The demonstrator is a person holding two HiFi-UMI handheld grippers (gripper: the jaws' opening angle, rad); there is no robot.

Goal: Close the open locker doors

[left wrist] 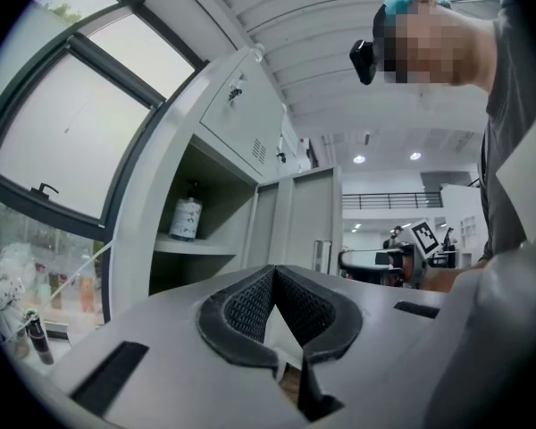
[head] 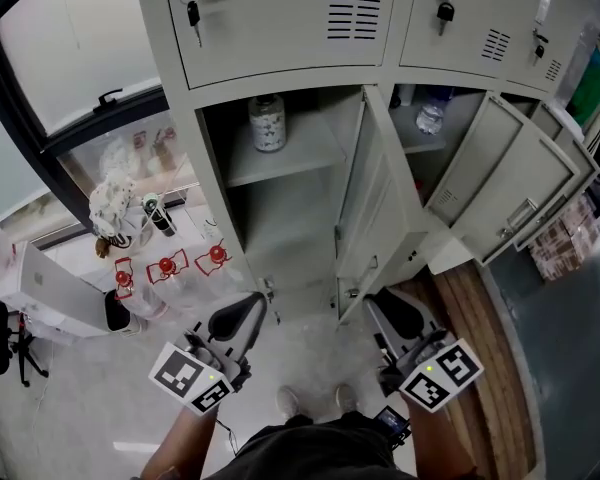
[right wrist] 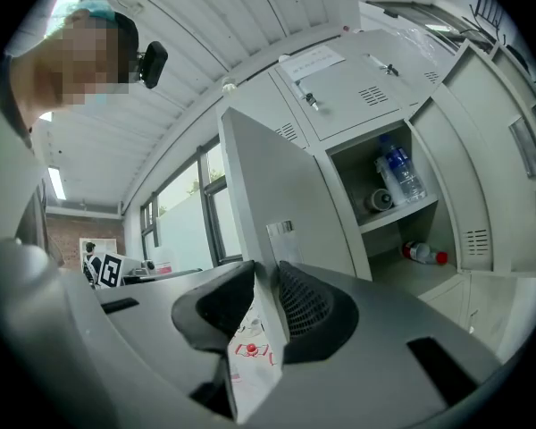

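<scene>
Locker doors (head: 380, 198), frame centre, sheet steel: likely light, stiff, free-swinging, best pushed near free edge; left gripper (head: 252, 304) closed, right gripper (head: 383, 304) narrowly parted, both empty.

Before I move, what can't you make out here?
Head view: middle door hides the right compartment's floor.
Head view: far-right locker cut off by the edge.
Jar label: too small, head view.
Right gripper view: door edge between the right gripper's jaws or beyond, unclear.
</scene>
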